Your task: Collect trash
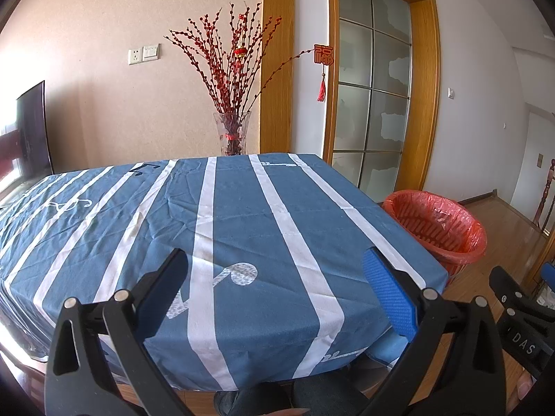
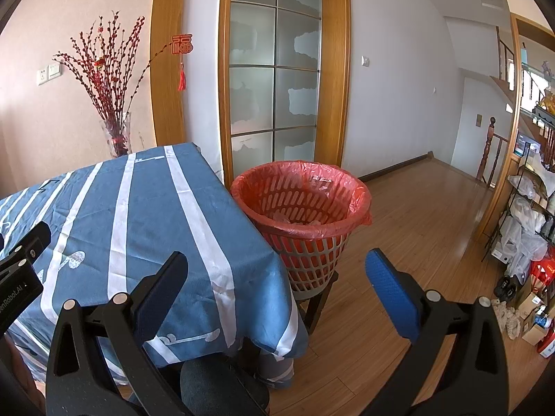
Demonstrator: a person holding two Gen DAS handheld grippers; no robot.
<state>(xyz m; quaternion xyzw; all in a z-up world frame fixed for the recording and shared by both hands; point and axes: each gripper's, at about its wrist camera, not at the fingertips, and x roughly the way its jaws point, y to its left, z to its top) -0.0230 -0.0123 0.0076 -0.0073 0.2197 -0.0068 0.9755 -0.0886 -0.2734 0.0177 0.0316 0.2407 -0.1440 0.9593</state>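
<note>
A slatted bin with a red bag liner [image 2: 301, 204] stands on a small stool beside the table's right edge; pale crumpled pieces lie in its bottom. It also shows in the left wrist view [image 1: 438, 223]. My left gripper [image 1: 275, 270] is open and empty above the near part of the blue striped tablecloth [image 1: 242, 215]. My right gripper [image 2: 277, 270] is open and empty, held over the table's right corner [image 2: 194, 242], short of the bin. No loose trash shows on the cloth.
A glass vase of red branches [image 1: 231, 131] stands behind the table's far edge. A glass door with wooden frame [image 2: 274, 79] is behind the bin. Cluttered shelves and boxes [image 2: 527, 228] line the right. Wooden floor [image 2: 416, 228] lies beyond the bin.
</note>
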